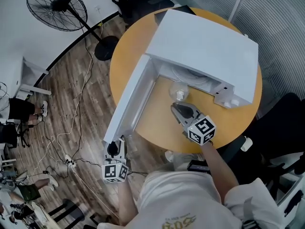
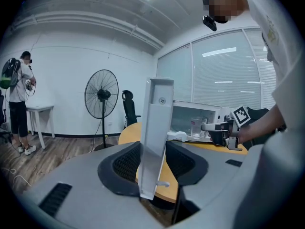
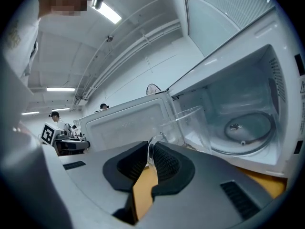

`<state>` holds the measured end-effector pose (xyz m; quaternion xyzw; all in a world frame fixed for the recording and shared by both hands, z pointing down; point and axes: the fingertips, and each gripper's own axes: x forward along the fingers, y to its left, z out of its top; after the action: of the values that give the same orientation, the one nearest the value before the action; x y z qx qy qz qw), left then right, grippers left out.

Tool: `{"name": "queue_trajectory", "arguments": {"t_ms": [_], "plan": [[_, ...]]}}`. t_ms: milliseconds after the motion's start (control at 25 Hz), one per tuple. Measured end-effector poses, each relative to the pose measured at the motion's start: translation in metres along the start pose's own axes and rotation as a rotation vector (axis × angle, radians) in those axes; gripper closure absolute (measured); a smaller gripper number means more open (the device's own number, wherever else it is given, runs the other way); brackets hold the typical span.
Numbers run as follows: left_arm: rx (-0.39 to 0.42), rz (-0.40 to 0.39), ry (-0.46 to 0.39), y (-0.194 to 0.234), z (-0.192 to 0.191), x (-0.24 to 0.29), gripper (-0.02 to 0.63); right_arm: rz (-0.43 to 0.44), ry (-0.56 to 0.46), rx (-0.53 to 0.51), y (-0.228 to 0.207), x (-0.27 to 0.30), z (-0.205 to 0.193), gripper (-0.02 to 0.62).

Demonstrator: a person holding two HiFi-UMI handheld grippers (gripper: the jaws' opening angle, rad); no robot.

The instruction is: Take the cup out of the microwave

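Note:
A white microwave (image 1: 202, 46) stands on a round wooden table (image 1: 157, 123) with its door (image 1: 128, 99) swung open to the left. My left gripper (image 1: 114, 146) is shut on the door's outer edge (image 2: 155, 128), which stands upright between its pads. A clear glass cup (image 1: 177, 92) is just outside the microwave's mouth, over the table. My right gripper (image 1: 180, 108) is shut on the cup's thin handle (image 3: 149, 151). In the right gripper view the cup (image 3: 190, 128) is in front of the empty cavity with its glass turntable (image 3: 248, 130).
A standing fan (image 1: 57, 6) and a black chair (image 1: 143, 4) are beyond the table. Cables and a power strip (image 1: 69, 162) lie on the wooden floor at left. A person (image 2: 19, 104) stands by a white desk far off.

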<state>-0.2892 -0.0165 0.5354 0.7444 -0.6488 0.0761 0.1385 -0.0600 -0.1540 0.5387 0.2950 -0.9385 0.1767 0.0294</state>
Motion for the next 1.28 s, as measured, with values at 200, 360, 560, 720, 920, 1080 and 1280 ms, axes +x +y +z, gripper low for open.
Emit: {"name": "queue_trajectory", "arguments": {"t_ms": [200, 360, 560, 720, 920, 1080, 1280], "plan": [[-0.007, -0.003, -0.006, -0.001, -0.001, 0.0, 0.428, 0.035, 0.04, 0.004, 0.013, -0.004, -0.017, 0.548], [-0.006, -0.013, -0.004, -0.004, -0.001, 0.0, 0.43, 0.056, 0.071, 0.013, 0.02, -0.006, -0.03, 0.548], [0.003, -0.018, 0.0, -0.006, -0.001, 0.0, 0.431, 0.088, 0.099, 0.011, 0.03, -0.005, -0.043, 0.548], [0.008, -0.025, 0.004, -0.007, -0.002, 0.0, 0.431, 0.111, 0.112, 0.015, 0.036, -0.003, -0.051, 0.548], [0.002, -0.032, 0.003, -0.008, -0.003, 0.0, 0.431, 0.14, 0.136, 0.02, 0.043, 0.001, -0.062, 0.548], [0.006, -0.04, 0.003, -0.009, -0.003, 0.001, 0.433, 0.165, 0.166, 0.008, 0.047, 0.004, -0.074, 0.548], [0.004, -0.043, 0.002, -0.009, -0.003, 0.001, 0.433, 0.213, 0.193, 0.0, 0.056, 0.006, -0.083, 0.548]]}}
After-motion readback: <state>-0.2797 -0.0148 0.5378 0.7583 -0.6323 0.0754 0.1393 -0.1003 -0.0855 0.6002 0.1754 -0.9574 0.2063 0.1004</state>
